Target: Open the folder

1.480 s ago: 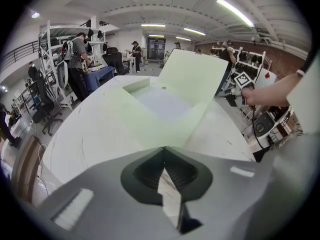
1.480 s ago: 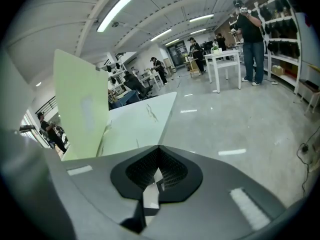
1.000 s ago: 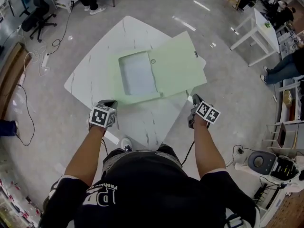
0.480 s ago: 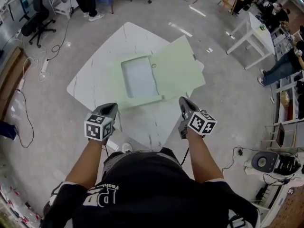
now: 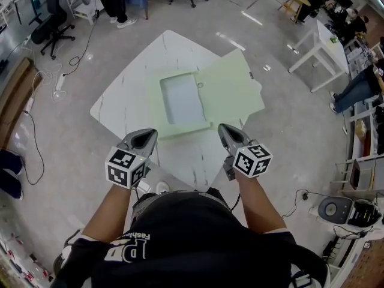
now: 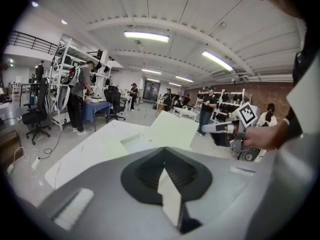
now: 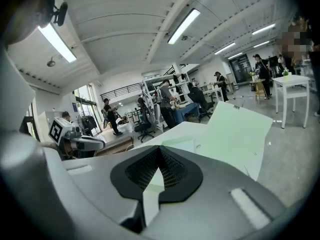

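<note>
pale green folder [image 5: 204, 98] lies opened on the white table [image 5: 120, 104] in the head view, cover toward 2 o'clock. left gripper [image 5: 146, 138] and right gripper [image 5: 227, 132] hover at 6 o'clock, off it, so the task seems done. left gripper view: jaws closed, empty. right gripper view: jaws together, nothing held.

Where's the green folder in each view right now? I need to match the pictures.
Head view: the folder lies open at picture centre, on the table.
Left gripper view: centre, just above the jaws.
Right gripper view: right of centre, above the jaws.
Shared landmark: the white marble table under it, seen in all three views.
</note>
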Demonstrator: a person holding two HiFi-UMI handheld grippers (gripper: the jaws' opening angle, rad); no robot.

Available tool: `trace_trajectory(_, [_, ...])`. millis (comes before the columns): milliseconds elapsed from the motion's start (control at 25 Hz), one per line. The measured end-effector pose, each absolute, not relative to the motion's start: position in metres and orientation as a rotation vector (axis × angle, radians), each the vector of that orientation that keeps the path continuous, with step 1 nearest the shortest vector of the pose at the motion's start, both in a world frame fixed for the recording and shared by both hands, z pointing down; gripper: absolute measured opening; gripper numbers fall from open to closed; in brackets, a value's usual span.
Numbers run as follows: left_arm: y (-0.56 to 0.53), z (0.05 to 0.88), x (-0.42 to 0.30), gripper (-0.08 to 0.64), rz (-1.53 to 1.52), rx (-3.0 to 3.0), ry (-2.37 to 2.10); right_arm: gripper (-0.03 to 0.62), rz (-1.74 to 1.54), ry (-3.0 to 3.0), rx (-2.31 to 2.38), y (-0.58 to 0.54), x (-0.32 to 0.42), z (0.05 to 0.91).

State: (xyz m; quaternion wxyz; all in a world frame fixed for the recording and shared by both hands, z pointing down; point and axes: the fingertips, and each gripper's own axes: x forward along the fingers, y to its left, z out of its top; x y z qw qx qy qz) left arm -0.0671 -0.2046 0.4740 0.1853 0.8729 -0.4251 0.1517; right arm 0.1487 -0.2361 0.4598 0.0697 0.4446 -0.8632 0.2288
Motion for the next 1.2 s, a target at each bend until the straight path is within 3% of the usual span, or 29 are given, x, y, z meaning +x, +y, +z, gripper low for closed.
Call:
trace_trajectory(600, [-0.185, 0.427, -0.050, 0.052, 0.330, 2.557, -1.196, -0.002, 0.394, -2.740, 1.140, -0.194, 0.077, 0.407])
trace_trajectory(1200, [-0.185, 0.413, -0.043, 0.052, 0.318, 2.595, -1.184, -0.002, 0.370, -2.759, 1.138, -0.194, 0.071, 0.399])
